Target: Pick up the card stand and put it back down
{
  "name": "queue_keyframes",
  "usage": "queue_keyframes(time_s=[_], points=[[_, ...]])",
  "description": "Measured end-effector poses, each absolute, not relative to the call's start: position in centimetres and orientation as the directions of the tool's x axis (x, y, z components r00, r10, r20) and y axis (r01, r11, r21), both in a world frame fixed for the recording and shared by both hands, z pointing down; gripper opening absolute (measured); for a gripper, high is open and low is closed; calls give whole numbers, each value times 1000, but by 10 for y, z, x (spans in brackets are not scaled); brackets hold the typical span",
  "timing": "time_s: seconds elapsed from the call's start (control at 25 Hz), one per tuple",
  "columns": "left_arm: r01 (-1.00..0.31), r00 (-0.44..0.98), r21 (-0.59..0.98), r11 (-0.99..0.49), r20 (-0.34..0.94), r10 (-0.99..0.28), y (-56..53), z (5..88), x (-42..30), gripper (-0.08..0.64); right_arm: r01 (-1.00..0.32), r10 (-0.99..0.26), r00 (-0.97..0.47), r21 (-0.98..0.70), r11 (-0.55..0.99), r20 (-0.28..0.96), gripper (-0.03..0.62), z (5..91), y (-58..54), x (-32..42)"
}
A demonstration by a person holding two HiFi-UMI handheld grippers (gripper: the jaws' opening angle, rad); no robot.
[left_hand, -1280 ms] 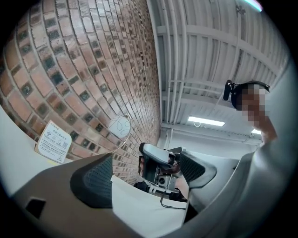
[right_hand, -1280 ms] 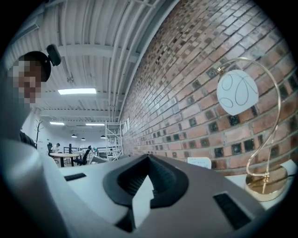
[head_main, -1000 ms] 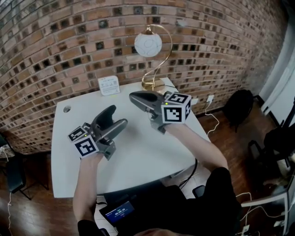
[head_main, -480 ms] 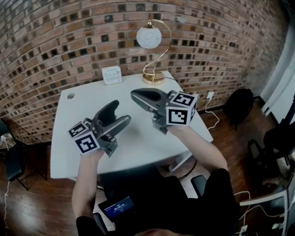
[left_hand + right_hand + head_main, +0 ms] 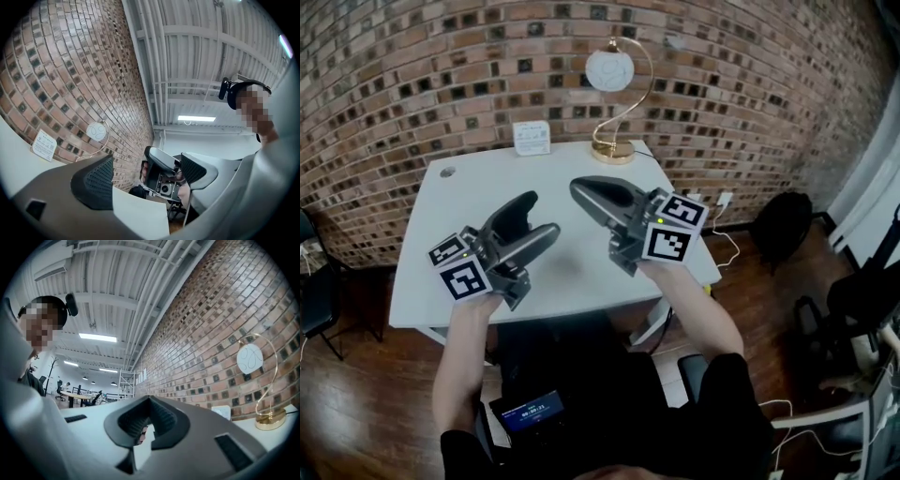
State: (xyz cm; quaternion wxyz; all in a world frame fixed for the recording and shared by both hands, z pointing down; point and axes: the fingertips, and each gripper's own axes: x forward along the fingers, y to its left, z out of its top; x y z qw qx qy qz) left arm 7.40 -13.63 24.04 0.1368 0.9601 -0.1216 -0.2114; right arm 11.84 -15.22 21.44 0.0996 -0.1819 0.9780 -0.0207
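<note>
A: What's changed in the last second?
B: Nearest first: both claws have drawn back toward the person. The left claw (image 5: 542, 216) stands open with nothing between its jaws. The right claw (image 5: 581, 190) is closed tight and empty. They now hang over the near half of the white worktop (image 5: 572, 272), not its middle as before.
A: And the stand?
B: The small white upright card stand with a printed face (image 5: 532, 138) hasn't shifted. It sits at the worktop's far edge, close to the red-brown brick wall (image 5: 412, 84) and well apart from both claws. The desk lamp with gold stem and white globe shade (image 5: 609, 70) is just to its right.
A: What does that mean for the task?
B: Neither claw holds it, and the gap has grown. It's small in every view, so I can't swear it's squarely seated, though it looks upright. I'd judge the put-down finished or the pick-up not yet begun; any fresh grasp needs a reach forward
</note>
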Motion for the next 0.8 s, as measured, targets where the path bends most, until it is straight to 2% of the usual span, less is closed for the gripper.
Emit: queue_keyframes(time_s=[0.36, 0.8], points=[[-144, 899, 272, -951, -365, -240, -102, 231, 95, 446, -371, -359, -911, 26, 928, -202, 20, 209, -103, 139], [-135, 916, 236, -962, -340, -212, -100, 216, 114, 446, -381, -356, -902, 65, 922, -243, 20, 186, -100, 149]])
